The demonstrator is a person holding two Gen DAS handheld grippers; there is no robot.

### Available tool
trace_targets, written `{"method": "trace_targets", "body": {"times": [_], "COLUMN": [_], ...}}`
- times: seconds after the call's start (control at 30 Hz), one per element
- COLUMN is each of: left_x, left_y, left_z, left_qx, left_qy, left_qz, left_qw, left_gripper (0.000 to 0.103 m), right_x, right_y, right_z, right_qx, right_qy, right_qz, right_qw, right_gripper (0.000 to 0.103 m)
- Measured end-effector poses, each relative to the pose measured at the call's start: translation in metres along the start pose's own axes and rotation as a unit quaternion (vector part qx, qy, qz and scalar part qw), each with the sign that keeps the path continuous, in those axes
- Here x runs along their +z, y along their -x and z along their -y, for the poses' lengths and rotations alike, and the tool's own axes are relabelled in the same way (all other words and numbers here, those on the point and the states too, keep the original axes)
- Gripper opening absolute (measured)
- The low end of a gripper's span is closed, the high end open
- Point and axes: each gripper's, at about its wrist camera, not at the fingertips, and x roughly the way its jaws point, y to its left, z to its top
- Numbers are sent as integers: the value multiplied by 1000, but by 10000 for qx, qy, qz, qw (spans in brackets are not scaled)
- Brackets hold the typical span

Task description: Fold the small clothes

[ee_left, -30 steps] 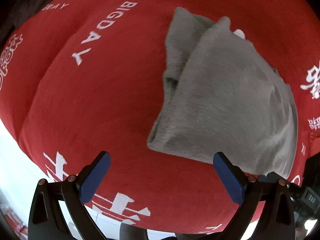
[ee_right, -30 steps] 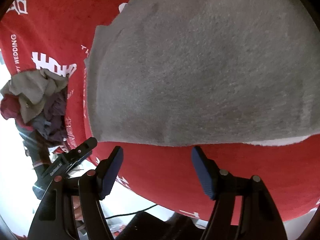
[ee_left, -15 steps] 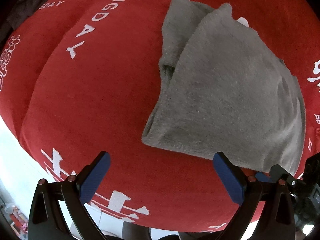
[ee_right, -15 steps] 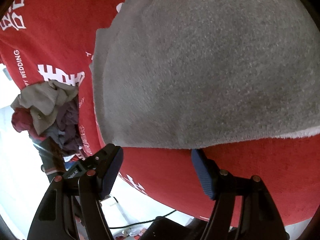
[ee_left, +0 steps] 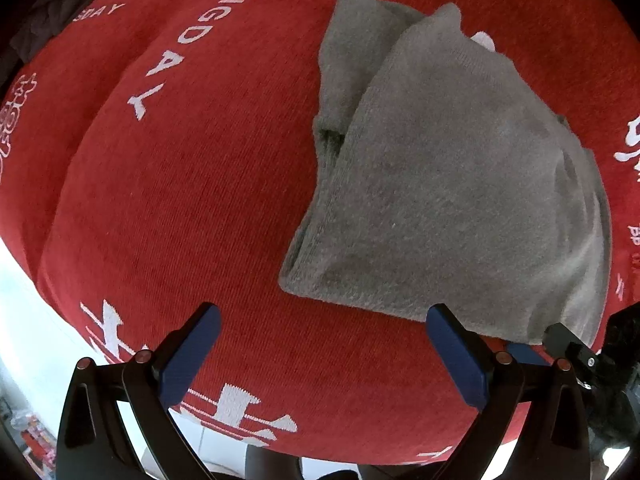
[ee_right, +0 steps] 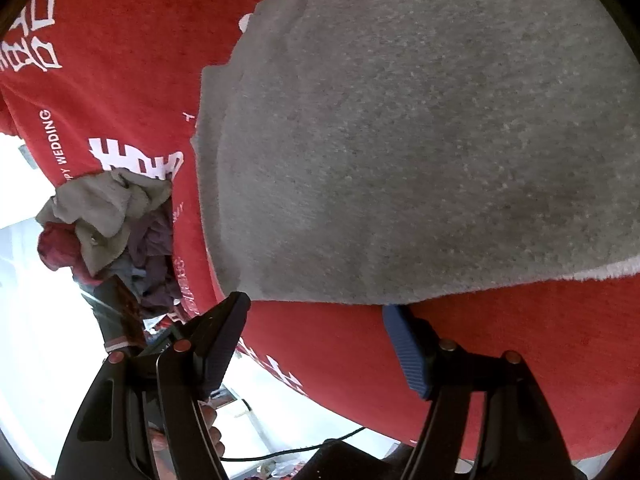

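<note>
A grey knitted garment (ee_left: 448, 184) lies folded on the red cloth (ee_left: 192, 208) with white lettering. In the left wrist view my left gripper (ee_left: 320, 340) is open and empty, just short of the garment's near edge. In the right wrist view the same grey garment (ee_right: 420, 140) fills most of the frame. My right gripper (ee_right: 316, 332) is open, its fingertips at the garment's near edge, nothing between them. The right gripper's tip also shows in the left wrist view (ee_left: 568, 344) at the garment's right corner.
A pile of crumpled clothes (ee_right: 108, 224), grey, maroon and purple, lies at the left edge of the red cloth. The red cloth's front edge (ee_left: 240, 432) drops off to a white floor. More dark clothing (ee_left: 52, 20) sits at the far left corner.
Both grippers have crept closer to the garment's near edge. The right wrist view has swung right, so the clothes pile sits lower left. The garment lies unmoved.
</note>
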Motion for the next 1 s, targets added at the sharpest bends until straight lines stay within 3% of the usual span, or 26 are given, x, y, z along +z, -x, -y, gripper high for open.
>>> {"method": "trace_targets", "body": {"times": [0.27,0.47,0.53,0.6,0.7,0.8,1.0], "left_x": [-1,-4,0,-2,-5,-4,9], "left_y": [2,-2,-1,-1,-2,-2,-1], "left_z": [-17,-16,-12,-11,-11,-5,17], "left_qx": [-985,-1705,-1822,-1883,-2053,-2274,-2646], "left_qy": [286,543,589,616,664,747,948], "left_qz": [0,-122,-118,-132,-151,-103,114], "left_qw": [9947,9838,9814,9801,9763,9709,9596], "left_gripper": [103,103,103,103,103,103,103], "right_x": [3,9,13,15,18,21,26], "right_y": [-11,-17,-20,-24,-26,-14,-3], "right_z": [0,1,4,6,9,0,-12], "right_qx": [307,625,792,835,1077,1346,1407], "right_qy": [-134,-347,-592,-787,-990,-809,-564], "right_qz": [81,194,236,235,281,324,225], "right_qw": [9994,9973,9948,9931,9888,9871,9882], "right_gripper": [74,74,63,10,9,9,9]}}
